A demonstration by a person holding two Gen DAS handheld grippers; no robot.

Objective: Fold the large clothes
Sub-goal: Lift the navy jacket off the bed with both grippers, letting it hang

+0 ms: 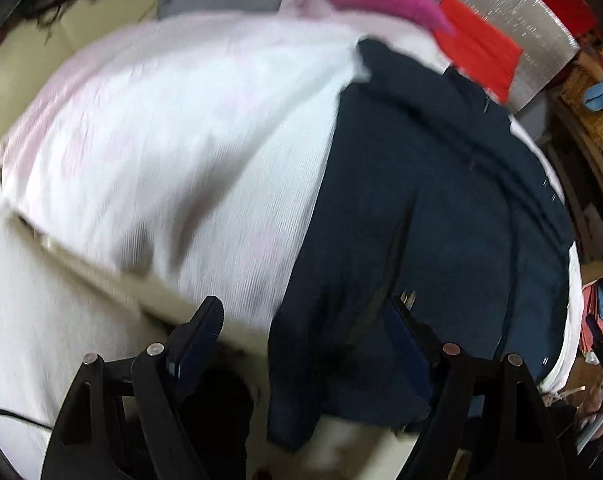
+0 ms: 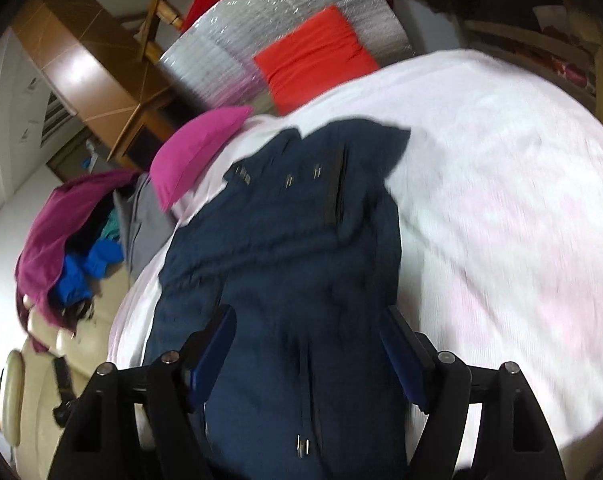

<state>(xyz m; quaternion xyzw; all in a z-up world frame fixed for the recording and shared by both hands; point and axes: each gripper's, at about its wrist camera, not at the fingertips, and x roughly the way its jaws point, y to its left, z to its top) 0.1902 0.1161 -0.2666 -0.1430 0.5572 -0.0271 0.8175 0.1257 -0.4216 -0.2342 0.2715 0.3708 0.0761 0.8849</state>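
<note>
A dark navy garment (image 1: pixel 421 220) with small metal fasteners lies spread on a white and pale pink bed cover (image 1: pixel 161 140). In the left wrist view it fills the right half, and its lower edge runs under my left gripper (image 1: pixel 307 316). That gripper hangs open above the cloth, its pads apart and touching nothing. In the right wrist view the navy garment (image 2: pixel 285 248) stretches away from the camera down the middle of the cover (image 2: pixel 501 200). My right gripper (image 2: pixel 309 320) is open over the near part of the garment, gripping nothing. Both views are blurred.
A pink pillow (image 2: pixel 197 152), an orange-red cushion (image 2: pixel 313 56) and a silver foil mat (image 2: pixel 261 20) lie at the far end. Grey cloth (image 2: pixel 141 220) and a heap of magenta and blue clothes (image 2: pixel 61 240) sit at the left above a cream sofa (image 2: pixel 33 380). Wooden furniture (image 2: pixel 89 64) stands behind.
</note>
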